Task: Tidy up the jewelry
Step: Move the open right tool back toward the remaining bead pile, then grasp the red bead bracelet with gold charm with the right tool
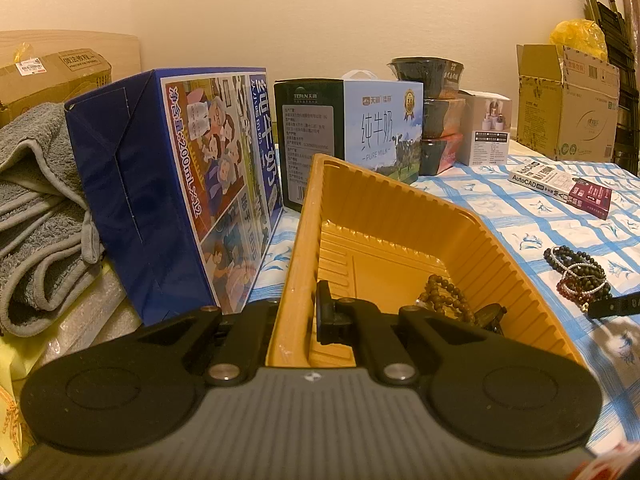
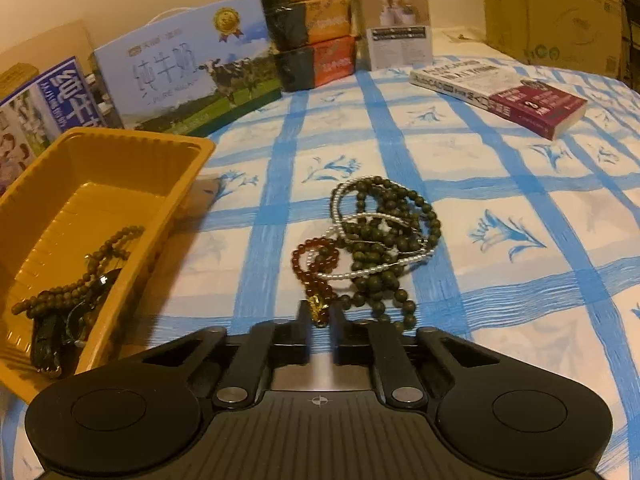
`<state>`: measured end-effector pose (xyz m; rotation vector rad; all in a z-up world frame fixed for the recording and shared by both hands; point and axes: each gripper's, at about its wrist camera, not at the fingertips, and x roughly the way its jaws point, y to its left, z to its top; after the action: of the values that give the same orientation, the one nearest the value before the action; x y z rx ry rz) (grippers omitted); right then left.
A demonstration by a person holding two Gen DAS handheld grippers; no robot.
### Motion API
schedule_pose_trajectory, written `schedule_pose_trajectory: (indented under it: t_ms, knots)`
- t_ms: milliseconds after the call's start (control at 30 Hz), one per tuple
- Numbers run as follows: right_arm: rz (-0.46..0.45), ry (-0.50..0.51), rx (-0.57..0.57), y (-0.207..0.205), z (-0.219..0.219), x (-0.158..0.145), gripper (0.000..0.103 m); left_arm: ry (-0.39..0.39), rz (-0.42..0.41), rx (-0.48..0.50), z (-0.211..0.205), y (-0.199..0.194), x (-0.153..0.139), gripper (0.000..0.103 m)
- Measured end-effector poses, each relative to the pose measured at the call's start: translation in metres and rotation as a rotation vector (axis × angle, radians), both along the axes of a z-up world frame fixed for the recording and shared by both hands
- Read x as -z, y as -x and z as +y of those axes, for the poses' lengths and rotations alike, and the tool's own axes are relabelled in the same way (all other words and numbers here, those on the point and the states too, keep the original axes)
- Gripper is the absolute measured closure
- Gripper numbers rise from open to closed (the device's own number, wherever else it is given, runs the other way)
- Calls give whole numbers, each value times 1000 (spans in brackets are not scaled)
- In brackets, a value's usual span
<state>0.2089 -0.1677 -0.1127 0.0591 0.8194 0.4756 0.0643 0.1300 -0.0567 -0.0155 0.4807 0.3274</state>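
A yellow plastic tray (image 1: 400, 208) lies on the blue-checked cloth, with a brown bead string (image 1: 444, 292) and a dark item inside it. My left gripper (image 1: 294, 314) is shut on the tray's near wall, one finger inside and one outside. To the right of the tray (image 2: 120, 136) lies a tangle of dark green, white pearl and red bead bracelets (image 2: 384, 232). My right gripper (image 2: 319, 314) is at the near edge of that pile, shut on the gold charm of the red bead bracelet (image 2: 308, 256). The same pile (image 1: 580, 272) shows at the right of the left wrist view.
Two milk cartons (image 1: 180, 184) (image 1: 380, 128) stand behind the tray. Stacked dark boxes (image 2: 316, 40) and a small white box (image 2: 396, 24) are at the back. A book (image 2: 500, 92) lies at the far right, a cardboard box (image 1: 568, 104) behind it. Grey towels (image 1: 36, 220) sit left.
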Motion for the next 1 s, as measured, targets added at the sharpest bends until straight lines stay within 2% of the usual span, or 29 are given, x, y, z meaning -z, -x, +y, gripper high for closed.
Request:
schedule_pose_trajectory:
  t_ms: [200, 400, 500, 600, 867, 1000]
  knots:
    - [-21, -12, -77, 27, 5, -10, 98, 2, 0, 0, -1, 0, 0, 99]
    - [57, -9, -97, 55, -5, -14, 98, 4, -2, 2, -2, 1, -1, 99]
    - [71, 52, -59, 55, -11, -11, 96, 7, -4, 1, -3, 1, -1, 99]
    - [72, 37, -35, 50, -18, -11, 96, 6, -6, 3, -3, 2, -2, 99]
    - [59, 14, -84, 38, 7, -13, 94, 6, -5, 2, -2, 2, -2, 99]
    - [48, 49, -106, 36, 24, -9, 90, 5, -5, 4, -2, 2, -2, 99]
